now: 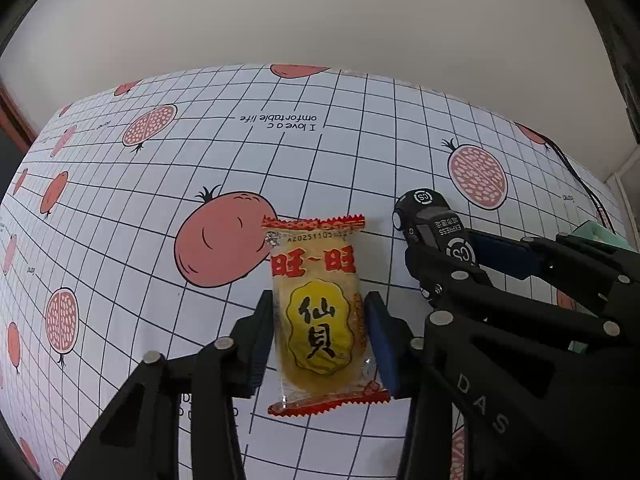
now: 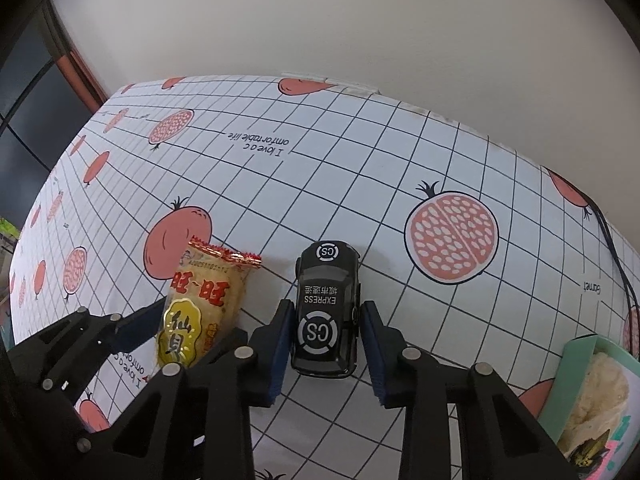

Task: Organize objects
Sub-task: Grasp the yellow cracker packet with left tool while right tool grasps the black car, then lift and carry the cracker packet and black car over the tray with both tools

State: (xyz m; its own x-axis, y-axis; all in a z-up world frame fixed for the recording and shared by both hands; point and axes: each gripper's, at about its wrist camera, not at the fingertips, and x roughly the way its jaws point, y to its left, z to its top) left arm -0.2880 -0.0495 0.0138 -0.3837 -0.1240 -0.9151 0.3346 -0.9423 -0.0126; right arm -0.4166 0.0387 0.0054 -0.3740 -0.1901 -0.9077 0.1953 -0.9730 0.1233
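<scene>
The left gripper (image 1: 320,334) squeezed a yellow snack packet (image 1: 320,312) on the bench (image 1: 360,128). Just beside it, the right gripper (image 2: 325,346) sat around a black toy car (image 2: 326,312), pads maybe touching.

counter (image 2: 360,168) covered in white grid cloth, pomegranate prints all over, upside-down "I love a comfortable life" text at far middle. snack packet (image 2: 200,304) lying left-ish, toy car (image 2: 326,312) just right of it, small gap between. green box (image 2: 592,392) at near right edge. black cable (image 2: 612,240) running along far right side.
</scene>
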